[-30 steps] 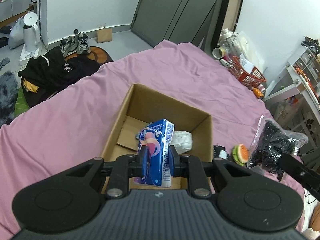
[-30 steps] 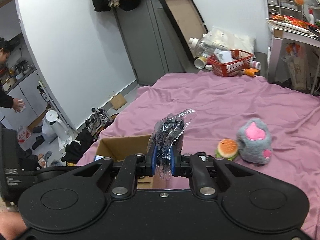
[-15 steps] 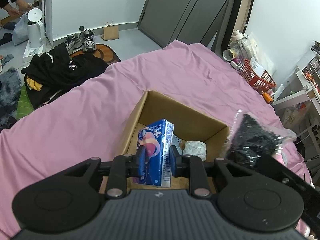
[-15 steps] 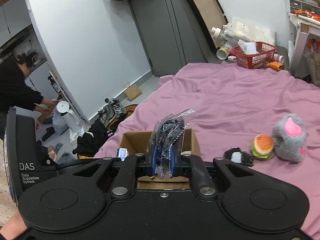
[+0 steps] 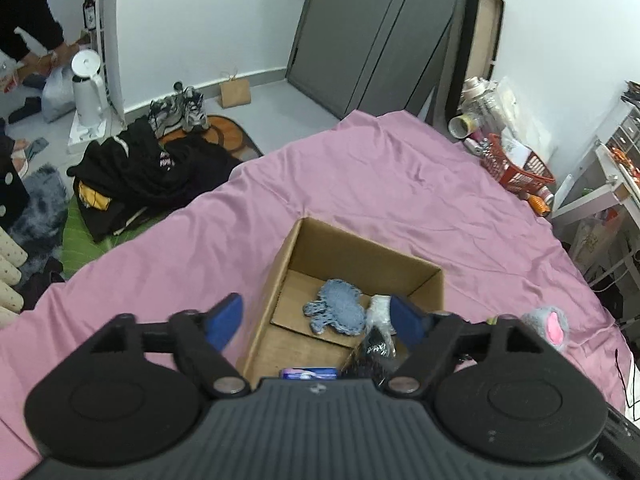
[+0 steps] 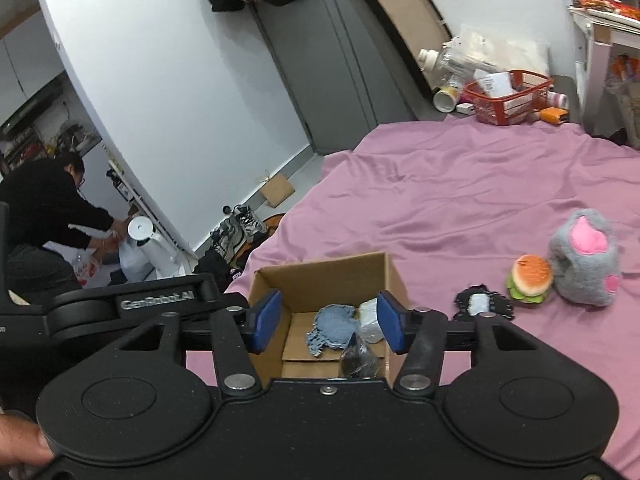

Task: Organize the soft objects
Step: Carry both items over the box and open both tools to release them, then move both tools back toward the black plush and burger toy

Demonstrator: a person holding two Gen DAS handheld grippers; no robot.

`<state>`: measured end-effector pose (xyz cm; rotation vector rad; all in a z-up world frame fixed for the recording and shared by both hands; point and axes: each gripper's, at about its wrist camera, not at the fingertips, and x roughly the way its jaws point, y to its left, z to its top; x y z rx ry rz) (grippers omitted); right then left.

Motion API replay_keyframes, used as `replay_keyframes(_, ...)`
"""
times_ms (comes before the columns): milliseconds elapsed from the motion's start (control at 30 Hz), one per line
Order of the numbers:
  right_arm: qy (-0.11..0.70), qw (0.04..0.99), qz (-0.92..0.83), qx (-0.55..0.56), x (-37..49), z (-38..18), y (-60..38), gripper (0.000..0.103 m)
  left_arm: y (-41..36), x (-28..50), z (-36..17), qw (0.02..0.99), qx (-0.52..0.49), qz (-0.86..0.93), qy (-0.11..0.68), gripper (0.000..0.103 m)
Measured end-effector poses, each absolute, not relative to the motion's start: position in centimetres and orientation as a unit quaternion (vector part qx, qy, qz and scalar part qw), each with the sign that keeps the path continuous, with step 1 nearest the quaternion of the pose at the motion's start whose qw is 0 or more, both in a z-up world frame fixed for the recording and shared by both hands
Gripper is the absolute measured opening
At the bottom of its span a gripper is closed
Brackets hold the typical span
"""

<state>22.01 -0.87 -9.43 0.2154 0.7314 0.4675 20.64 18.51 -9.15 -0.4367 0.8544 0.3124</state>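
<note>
So far the brown cardboard box (image 5: pixel 362 258) on the pink bedsheet (image 5: pixel 360 184) holds four things, as far as I can see: a pale blue crocheted piece (image 5: pixel 336 307) flat on the bottom, a white crumpled soft bundle (image 5: pixel 379 308) beside it against the right wall, a clear plastic bag of black bits (image 5: pixel 374 350) near the front corner, and a blue carton (image 5: pixel 308 373) lying at the near edge, mostly hidden under the left gripper's body

Both tools are empty. The left gripper (image 5: pixel 316 322) has its blue-padded fingers spread wide above the box, holding nothing. The right gripper (image 6: pixel 326 322) is likewise wide open over the box, with the bag and the blue piece visible between and below its pads, not touching them

Left on the bed, well outside the box to the right, are a small plush hamburger (image 6: pixel 530 278), a grey fluffy paw-shaped toy with pink pads (image 6: pixel 584 258) touching it, and a flat black-and-white crocheted piece (image 6: pixel 482 304) just beside the hamburger. I judge the task a little past halfway: these three soft things have yet to go in
</note>
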Motion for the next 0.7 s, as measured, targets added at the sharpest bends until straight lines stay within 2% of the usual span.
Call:
replay_keyframes(100, 0.352, 0.903, 0.218, 0.113, 21.8, -8.7, -2.8, 0.059, 17.2, 20.5, -8.3, 0.876, -0.196, 0.144, 0.416, 0.087)
replay_keyframes(167, 0.346, 0.908, 0.209, 0.112, 21.4, -8.1, -4.2, 0.070, 16.4, 20.4, -7.8, 0.874, -0.192, 0.137, 0.424, 0.091)
replay_keyframes(367, 0.334, 0.915, 0.194, 0.118, 20.8, -6.8, -7.7, 0.083, 13.8, 19.5, -6.5, 0.879, -0.191, 0.118, 0.421, 0.098)
replay_keyframes(467, 0.328, 0.918, 0.189, 0.115, 20.4, -6.2, -9.4, 0.088, 12.2, 19.2, -5.7, 0.886, -0.182, 0.113, 0.411, 0.102)
replay_keyframes(700, 0.316, 0.922, 0.178, 0.135, 19.9, -4.9, -13.7, 0.091, 9.1, 18.7, -4.3, 0.894, -0.181, 0.102, 0.396, 0.102)
